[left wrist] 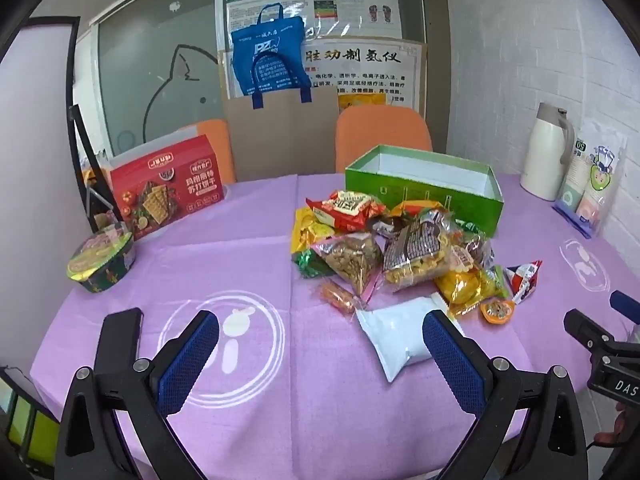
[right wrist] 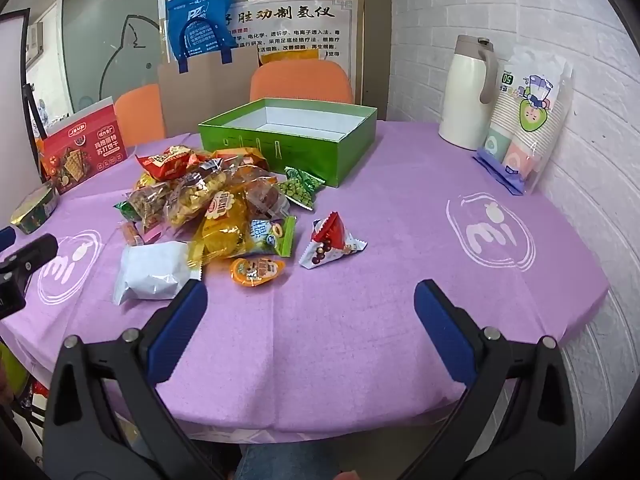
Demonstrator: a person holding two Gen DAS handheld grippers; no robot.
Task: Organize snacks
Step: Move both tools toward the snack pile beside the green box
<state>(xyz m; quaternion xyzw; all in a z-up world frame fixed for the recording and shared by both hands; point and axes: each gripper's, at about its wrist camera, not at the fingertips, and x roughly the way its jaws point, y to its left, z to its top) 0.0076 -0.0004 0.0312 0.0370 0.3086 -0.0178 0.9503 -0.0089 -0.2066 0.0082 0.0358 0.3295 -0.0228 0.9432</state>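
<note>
A heap of snack packets point(left wrist: 396, 248) point(right wrist: 208, 196) lies mid-table in front of an open green box point(left wrist: 424, 196) point(right wrist: 296, 148), whose white inside holds nothing I can see. A white pouch point(left wrist: 400, 336) point(right wrist: 154, 274) lies nearest, with an orange jelly cup point(right wrist: 258, 271) and a red triangular chocolate packet point(right wrist: 330, 242) beside it. My left gripper point(left wrist: 320, 344) stands open above the cloth, its right finger over the white pouch's edge. My right gripper point(right wrist: 310, 300) is open over bare cloth, right of the pouch. Neither holds anything.
A red cracker box point(left wrist: 168, 192) and an instant noodle bowl point(left wrist: 102, 260) stand at the left. A white thermos point(right wrist: 466, 92) and a pack of paper cups point(right wrist: 524, 120) stand at the right by the brick wall. Orange chairs point(left wrist: 382, 132) sit behind the purple-clothed table point(right wrist: 400, 280).
</note>
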